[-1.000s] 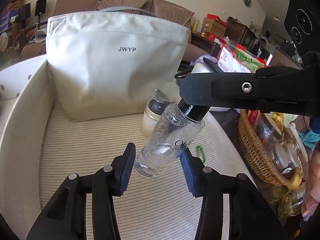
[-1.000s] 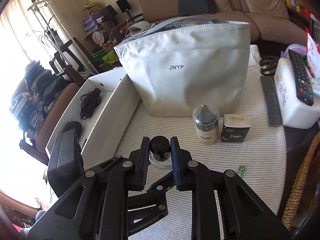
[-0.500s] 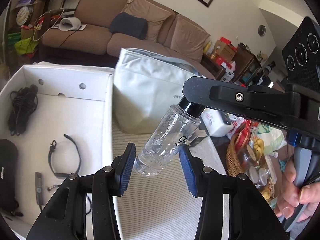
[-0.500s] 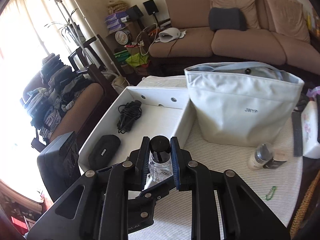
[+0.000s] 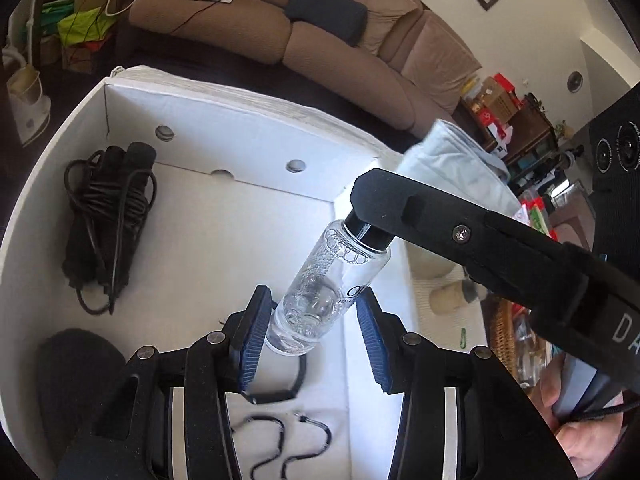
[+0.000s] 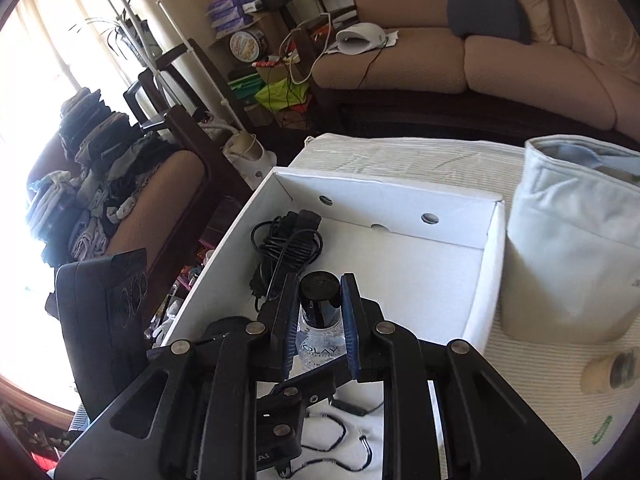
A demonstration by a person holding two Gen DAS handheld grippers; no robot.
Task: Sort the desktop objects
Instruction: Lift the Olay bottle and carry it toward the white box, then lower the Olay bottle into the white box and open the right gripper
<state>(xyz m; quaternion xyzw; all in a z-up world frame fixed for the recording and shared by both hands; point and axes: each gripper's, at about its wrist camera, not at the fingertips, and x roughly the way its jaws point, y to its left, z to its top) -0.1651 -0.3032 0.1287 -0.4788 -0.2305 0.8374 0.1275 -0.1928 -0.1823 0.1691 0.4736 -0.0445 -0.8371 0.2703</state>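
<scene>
The right gripper (image 6: 320, 320) is clamped on the black cap of a clear bottle (image 5: 324, 288) — in the right wrist view, low in the centre of the frame, both pads press the cap's sides and the word OLAY shows on the glass below. In the left wrist view the same bottle hangs tilted in the middle of the frame, cap up and to the right under the right gripper's dark finger, its base down between the blue pads of the left gripper (image 5: 316, 340). Those jaws are spread; the left pad lies just beside the bottle's base, the right pad stands apart from the glass, so the left is released.

The bottle is held above the white box (image 5: 240, 128), over its right-hand part. A coiled black cable (image 5: 108, 224) lies in the box at the left of the frame, a black pouch (image 5: 76, 376) at lower left, and thin cords (image 5: 280, 440) along the bottom. The pale fabric bag (image 6: 572, 256) stands right of the box on the striped cloth (image 6: 400, 152), with a small cream jar (image 6: 608, 368) lying lower right.
</scene>
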